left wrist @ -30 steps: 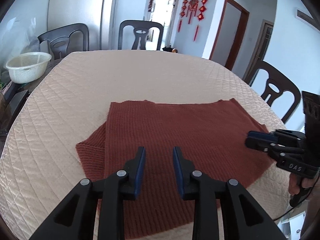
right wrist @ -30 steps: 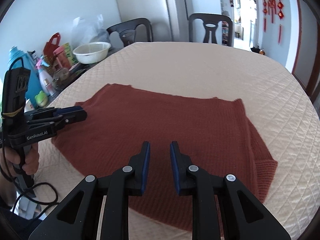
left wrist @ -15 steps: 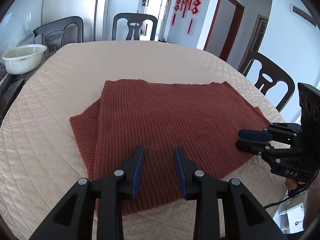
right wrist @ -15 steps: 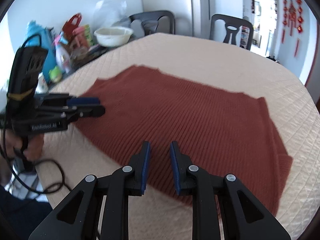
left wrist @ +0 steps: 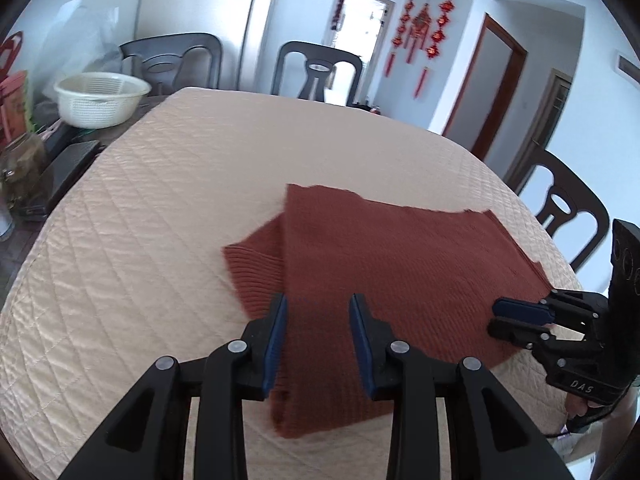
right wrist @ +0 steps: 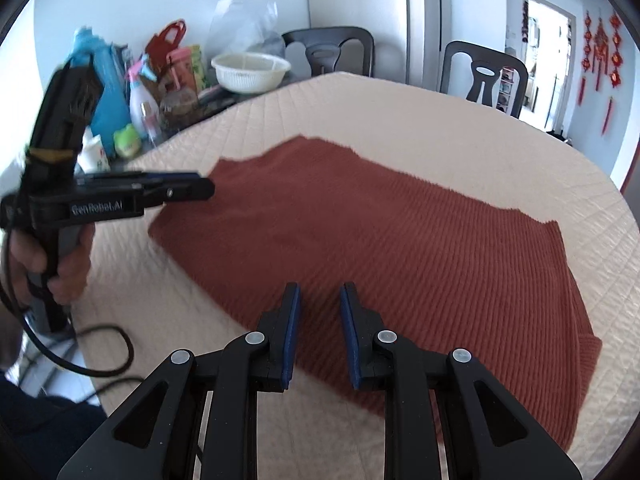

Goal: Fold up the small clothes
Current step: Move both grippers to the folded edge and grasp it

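A rust-red knit garment (left wrist: 400,280) lies flat on the quilted cream cover of the worktop (left wrist: 160,220), toward the near edge where the person stands. It is already partly folded: one side has been turned in, so a ribbed cuff end (left wrist: 256,268) pokes out from under the top layer toward the worktop's left side, and the body reads as a rough rectangle. By the look of it, at least one more fold across the body remains, and perhaps a final squaring-up.

The left tongs (left wrist: 318,336) hover above the near left corner of the garment, their jaws opening with nothing between them. The right tongs (right wrist: 320,332) hang over the near edge, jaws a little apart and clamped on nothing.

Beyond the worktop's far left corner sits a white basket (left wrist: 100,98) among bottles.
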Motion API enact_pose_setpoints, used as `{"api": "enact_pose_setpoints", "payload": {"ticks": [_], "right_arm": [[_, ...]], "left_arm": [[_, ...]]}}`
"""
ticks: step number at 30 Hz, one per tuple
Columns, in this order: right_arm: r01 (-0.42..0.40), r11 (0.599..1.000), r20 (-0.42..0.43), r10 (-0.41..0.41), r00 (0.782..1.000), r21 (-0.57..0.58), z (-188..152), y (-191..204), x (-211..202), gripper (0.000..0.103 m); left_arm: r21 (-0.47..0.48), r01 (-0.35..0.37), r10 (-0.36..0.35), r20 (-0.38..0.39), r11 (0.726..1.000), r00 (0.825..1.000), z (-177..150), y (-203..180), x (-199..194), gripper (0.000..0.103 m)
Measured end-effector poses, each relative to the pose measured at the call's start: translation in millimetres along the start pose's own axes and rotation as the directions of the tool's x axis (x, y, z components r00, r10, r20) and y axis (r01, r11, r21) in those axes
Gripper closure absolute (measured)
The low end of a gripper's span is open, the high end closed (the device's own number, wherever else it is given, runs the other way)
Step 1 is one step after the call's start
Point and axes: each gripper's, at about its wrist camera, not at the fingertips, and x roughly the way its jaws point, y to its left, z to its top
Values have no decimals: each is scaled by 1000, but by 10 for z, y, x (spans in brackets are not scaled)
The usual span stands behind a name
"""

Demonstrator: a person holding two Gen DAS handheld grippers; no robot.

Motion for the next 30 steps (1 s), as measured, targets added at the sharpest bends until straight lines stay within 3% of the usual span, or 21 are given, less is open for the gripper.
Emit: {"api": "enact_pose_setpoints", "payload": {"ticks": [2,10,20,24,30], "right_arm": [[2,1000,-22,-1,1000,29,32,-59,86,82],[-37,984,-16,40,999,174,165,-304,200,82],[-143,980,-31,149,988,139,-126,-164,-82,82],[-152,979,-51,160,986,136,-229,-152,-106,82],[-152,977,-23,157,987,149,-194,-208,-171,82]], "left_arm": [[-31,-4,4,4,1000,1000,5,88,-4,59],[-103,54,-61,-63,993,996,-52,166,167,55],[-150,67,-76,-59,986,995,-70,235,180,50],[-153,65,-74,-50,986,996,-92,209,165,50],[-195,114,-125,-43,974,991,-142,214,140,51]]}}
